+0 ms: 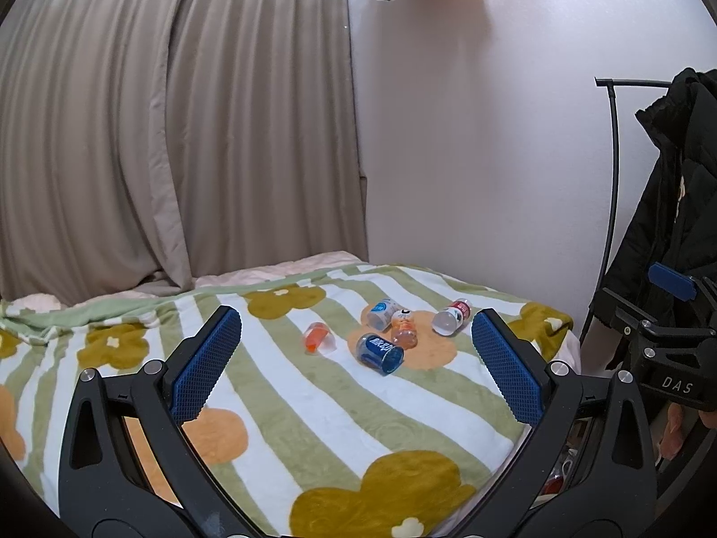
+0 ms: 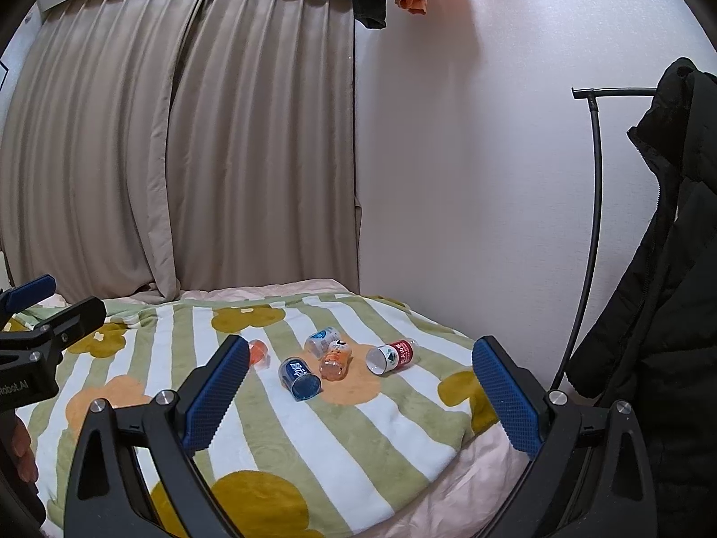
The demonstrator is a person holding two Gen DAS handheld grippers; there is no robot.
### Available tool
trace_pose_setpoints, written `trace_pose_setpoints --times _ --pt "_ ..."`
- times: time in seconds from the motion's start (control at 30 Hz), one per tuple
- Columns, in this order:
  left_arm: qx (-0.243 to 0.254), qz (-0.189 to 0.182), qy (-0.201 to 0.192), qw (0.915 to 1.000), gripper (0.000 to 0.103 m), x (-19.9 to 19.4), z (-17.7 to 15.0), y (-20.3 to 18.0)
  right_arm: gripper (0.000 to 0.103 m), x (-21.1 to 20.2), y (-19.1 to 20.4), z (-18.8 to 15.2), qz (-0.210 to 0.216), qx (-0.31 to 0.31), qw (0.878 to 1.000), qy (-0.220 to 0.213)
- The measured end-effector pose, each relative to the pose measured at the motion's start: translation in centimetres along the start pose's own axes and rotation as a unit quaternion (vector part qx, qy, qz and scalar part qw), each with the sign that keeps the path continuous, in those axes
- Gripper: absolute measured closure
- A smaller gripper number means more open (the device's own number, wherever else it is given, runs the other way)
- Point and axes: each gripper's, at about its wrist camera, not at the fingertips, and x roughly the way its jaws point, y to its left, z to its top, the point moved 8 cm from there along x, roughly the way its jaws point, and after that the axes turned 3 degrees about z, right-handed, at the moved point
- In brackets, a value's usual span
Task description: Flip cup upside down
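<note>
- The bed carries a striped floral blanket, a soft, yielding surface; I judge anything set mouth-down on it may rock or tip
- Left gripper and right gripper both hang above the near end of the blanket with jaws spread wide and nothing between them, well apart from the items
- Four small bottle-like containers lie on their sides in a cluster: a blue one, an orange one, a pale blue-labelled one, a red-labelled one
- The clear plastic cup, with something orange inside, lies tipped on its side just left of the cluster, apart from it
- It looks light, thin-walled and slippery, easily crushed; a gentle grip across the side wall near mid-height seems best
</note>
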Motion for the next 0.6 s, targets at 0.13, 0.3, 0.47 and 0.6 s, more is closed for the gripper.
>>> trace_pose_setpoints --times 0.13,0.3,0.47,0.6 --pt "0.001 0.000 0.000 1.0000 0.000 0.02 -0.05 0.02 0.004 -0.22 0.29 -0.02 0.003 -0.002 1.000 -0.001" --pt "-0.001 0.000 0.001 1.0000 0.000 0.04 -0.09 0.34 0.004 -0.19 0.32 0.01 0.001 -0.001 1.000 -0.001" --pt "-0.001 0.000 0.001 1.0000 0.000 0.09 -0.04 0.26 0.004 -0.20 0.38 0.06 0.002 -0.002 1.000 -0.001" --pt "0.000 0.000 0.001 1.0000 0.000 0.10 -0.05 0.26 0.004 -0.19 0.36 0.09 0.001 -0.002 1.000 0.000"
